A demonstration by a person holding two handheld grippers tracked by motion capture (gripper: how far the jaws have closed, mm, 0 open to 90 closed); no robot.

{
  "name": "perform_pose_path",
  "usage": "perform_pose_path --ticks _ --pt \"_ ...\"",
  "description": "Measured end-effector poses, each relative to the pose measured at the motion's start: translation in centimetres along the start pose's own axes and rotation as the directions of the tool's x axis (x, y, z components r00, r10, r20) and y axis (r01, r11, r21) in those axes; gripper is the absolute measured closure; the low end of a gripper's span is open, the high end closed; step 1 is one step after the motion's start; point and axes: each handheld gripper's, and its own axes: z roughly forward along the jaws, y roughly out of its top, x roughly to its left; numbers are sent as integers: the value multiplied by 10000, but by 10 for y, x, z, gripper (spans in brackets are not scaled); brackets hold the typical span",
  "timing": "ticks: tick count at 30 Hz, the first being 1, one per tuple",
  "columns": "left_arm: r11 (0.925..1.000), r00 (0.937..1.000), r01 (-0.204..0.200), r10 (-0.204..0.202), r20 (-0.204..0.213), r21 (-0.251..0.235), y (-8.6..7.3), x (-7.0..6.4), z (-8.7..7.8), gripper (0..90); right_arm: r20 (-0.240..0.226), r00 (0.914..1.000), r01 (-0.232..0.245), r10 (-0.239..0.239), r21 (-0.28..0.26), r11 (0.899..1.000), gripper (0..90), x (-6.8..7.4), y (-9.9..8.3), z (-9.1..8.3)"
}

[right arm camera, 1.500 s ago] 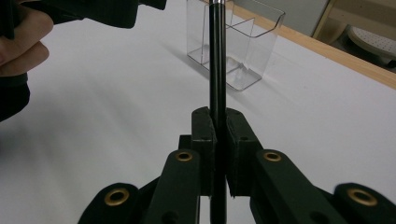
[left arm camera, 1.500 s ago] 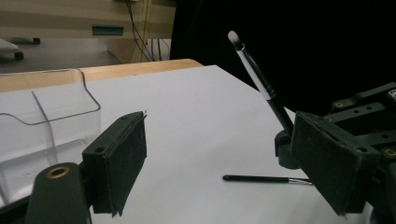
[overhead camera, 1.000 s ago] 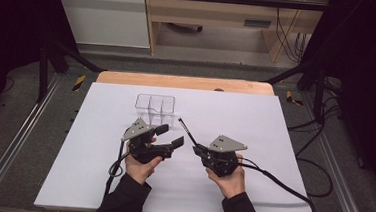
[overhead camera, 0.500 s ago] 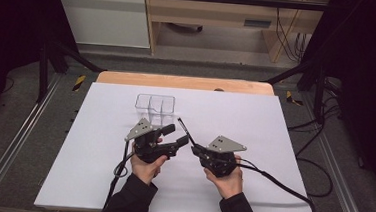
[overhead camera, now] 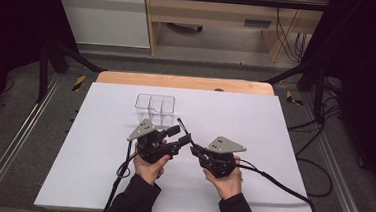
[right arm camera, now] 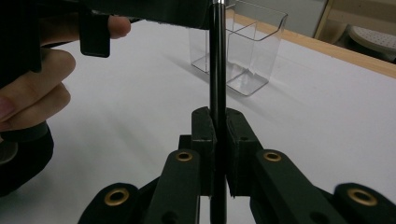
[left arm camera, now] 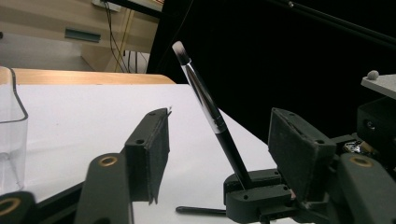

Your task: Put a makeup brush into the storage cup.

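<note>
Right gripper [overhead camera: 196, 149] is clamping a thin black brush [left arm camera: 210, 112] low on its handle, jaws fully closed on it; the brush is standing tilted in the grip, bristle tip up, centre of the high view. Left gripper [overhead camera: 181, 138] is sitting wide open, with the brush handle between its two pads [left arm camera: 156, 149] and touching neither.

Change over the last second: the left gripper has been closing in toward centre frame, from beside the right gripper to straddling the brush. The right one is barely moving.

My read: a handover is being set up and the left just needs to close on the handle before the right lets go. The clear organiser [overhead camera: 154, 108] is sitting just above the grippers in the high view, compartments empty, likely the drop target. Brush isn't in it yet.
</note>
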Motion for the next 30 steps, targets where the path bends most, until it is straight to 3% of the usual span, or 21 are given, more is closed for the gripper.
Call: perform_pose_path --ticks 20,30 --pt "9976 9973 662 -655 318 -198 -4 -1 3 605 -59 9999 -103 102 -97 9999 841 1 -1 1" --pt "9965 9967 799 -796 126 -257 -4 -1 2 737 -149 9997 -186 184 -147 9997 841 2 -1 2"
